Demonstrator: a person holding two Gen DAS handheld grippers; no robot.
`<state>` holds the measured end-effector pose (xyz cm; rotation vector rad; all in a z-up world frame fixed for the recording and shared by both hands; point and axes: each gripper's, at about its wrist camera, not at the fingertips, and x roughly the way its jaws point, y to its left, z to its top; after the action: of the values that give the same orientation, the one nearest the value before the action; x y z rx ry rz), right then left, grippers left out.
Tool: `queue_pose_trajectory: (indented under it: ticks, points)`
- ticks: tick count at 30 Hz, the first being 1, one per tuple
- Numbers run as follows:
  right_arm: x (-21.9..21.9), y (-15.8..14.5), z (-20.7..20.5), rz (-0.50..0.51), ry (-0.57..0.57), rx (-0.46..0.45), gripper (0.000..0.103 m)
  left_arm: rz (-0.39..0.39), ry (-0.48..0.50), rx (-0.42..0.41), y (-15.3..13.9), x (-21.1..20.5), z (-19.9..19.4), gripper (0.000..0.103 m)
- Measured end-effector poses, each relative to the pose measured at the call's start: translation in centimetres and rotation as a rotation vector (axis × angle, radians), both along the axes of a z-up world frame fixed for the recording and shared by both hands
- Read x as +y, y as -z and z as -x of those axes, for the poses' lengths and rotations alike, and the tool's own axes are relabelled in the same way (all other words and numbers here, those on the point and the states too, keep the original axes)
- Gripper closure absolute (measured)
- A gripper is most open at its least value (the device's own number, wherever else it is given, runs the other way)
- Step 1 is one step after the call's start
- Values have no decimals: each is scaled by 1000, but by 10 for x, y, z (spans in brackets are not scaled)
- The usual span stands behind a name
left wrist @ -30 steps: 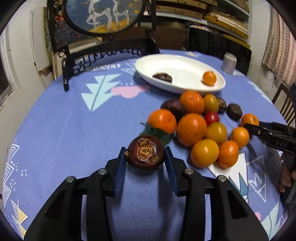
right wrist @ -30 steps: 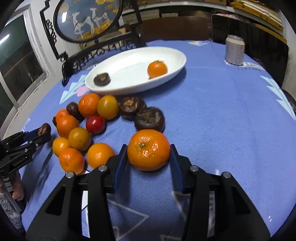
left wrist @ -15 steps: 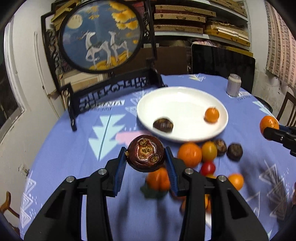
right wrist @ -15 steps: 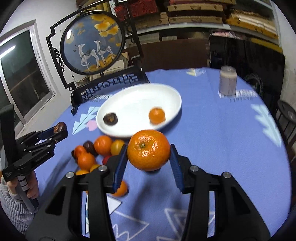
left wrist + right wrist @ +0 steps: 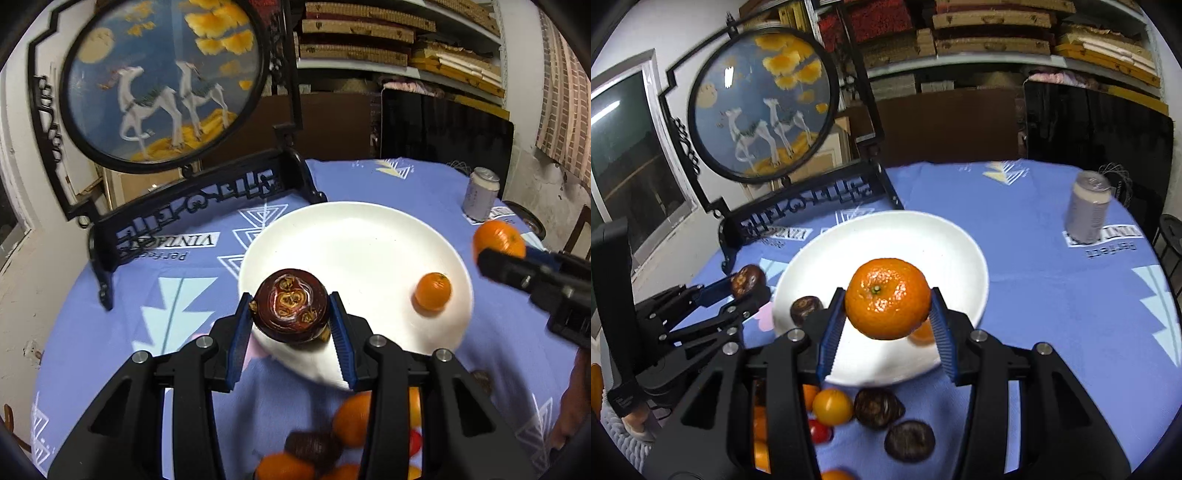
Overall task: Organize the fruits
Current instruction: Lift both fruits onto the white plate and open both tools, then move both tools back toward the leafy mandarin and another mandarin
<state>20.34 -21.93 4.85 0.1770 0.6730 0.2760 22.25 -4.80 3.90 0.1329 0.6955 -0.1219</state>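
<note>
Blue-clothed surface [image 5: 110, 339] — white plate [image 5: 354, 236] | left hand-held gripper [image 5: 291, 328] clamps mangosteen [image 5: 291, 310] | right hand-held gripper [image 5: 886, 325] clamps mandarin [image 5: 887, 297] — both above the plate

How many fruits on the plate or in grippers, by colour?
Orange: 2 (one orange in the right gripper, one small orange on the plate)
Dark: 2 (one dark fruit in the left gripper, one small dark fruit on the plate)
Total: 4
</note>
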Motion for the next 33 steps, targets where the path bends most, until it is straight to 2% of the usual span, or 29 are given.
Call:
queue_pose_trajectory:
  ticks: [9,10,12,15,16,18,21,25,28,31,33]
  points:
    - [14,41,-46,59,-29,89,56,16,10,98,32,-9,-54,61]
    - [15,43,-48,62,-29,93,55,21,13,114,35,-10,-59,61]
    - [14,44,-48,64,-22,82,47,39,18,128,34,-9,-62,60]
    - [10,36,-44,62,-7,56,46,57,26,116,26,-6,-57,45]
    - [8,31,-41,57,-5,46,46,58,26,108,23,-5,-55,44]
    - [5,20,-32,48,1,24,43,73,24,91,11,-1,-49,43]
    - [4,4,-16,43,3,-11,37,102,5,62,-9,8,-33,36]
    - [2,-12,17,33,-8,-51,31,78,-15,22,-22,20,0,36]
    - [-2,-13,49,5,-23,-56,30,56,-41,15,-13,35,32,36]
    - [-4,-6,79,-1,-33,-54,28,24,-68,47,10,52,61,36]
    - [-5,0,95,-7,-35,-52,25,34,-88,68,21,64,76,36]
